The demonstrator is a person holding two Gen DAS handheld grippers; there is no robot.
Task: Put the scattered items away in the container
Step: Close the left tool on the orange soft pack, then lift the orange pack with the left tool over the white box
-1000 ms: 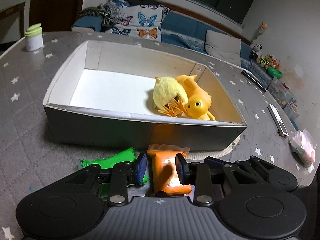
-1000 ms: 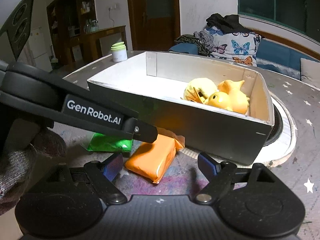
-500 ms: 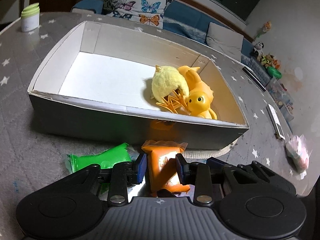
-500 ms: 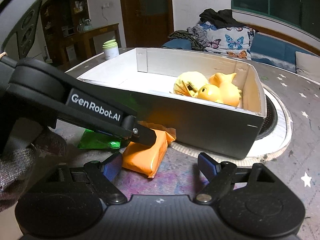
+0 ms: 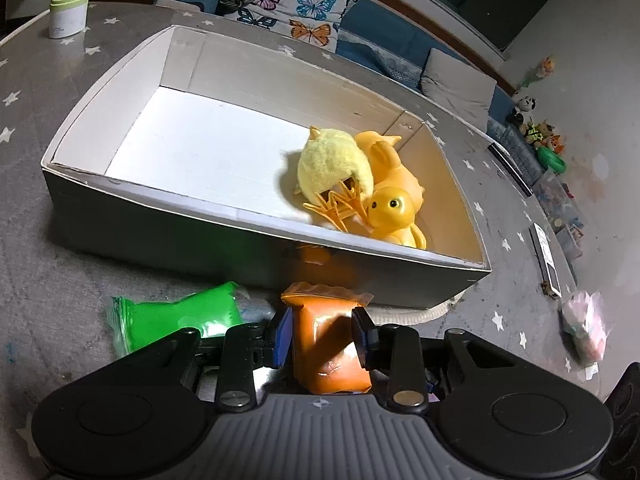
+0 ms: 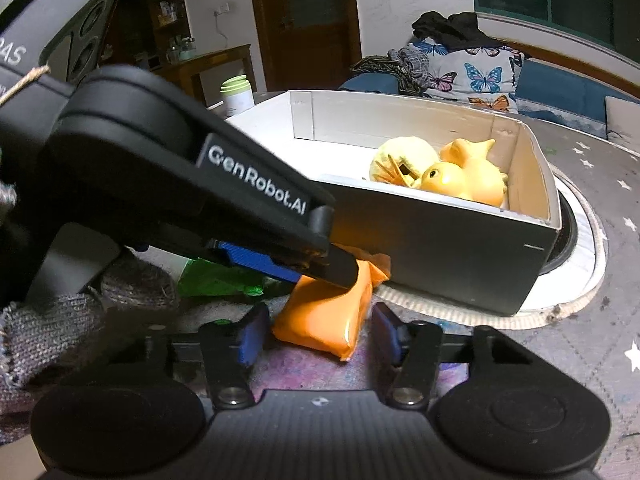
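Clamping the orange pouch (image 5: 328, 340) in our left tool (image 5: 322, 334), we've got its long axis running along the fingers, crimped end aimed at the box (image 5: 168, 224) just ahead on the worktop (image 5: 36, 264). Our right tool (image 6: 316, 338) sits apart, straddling that pouch without touching. Inside the box: a fluffy yellow chick (image 5: 334, 166) against a rubber duck (image 5: 394, 200), while the green pouch (image 5: 180, 316) lies outside.

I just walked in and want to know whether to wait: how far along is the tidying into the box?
Partly done. Two yellow toys, a fuzzy chick and a duck, already lie in the box. In hand: the left tool is clamped on the orange packet, which is not in the box yet. Left: the green packet on the table. The right tool is open and holds nothing.
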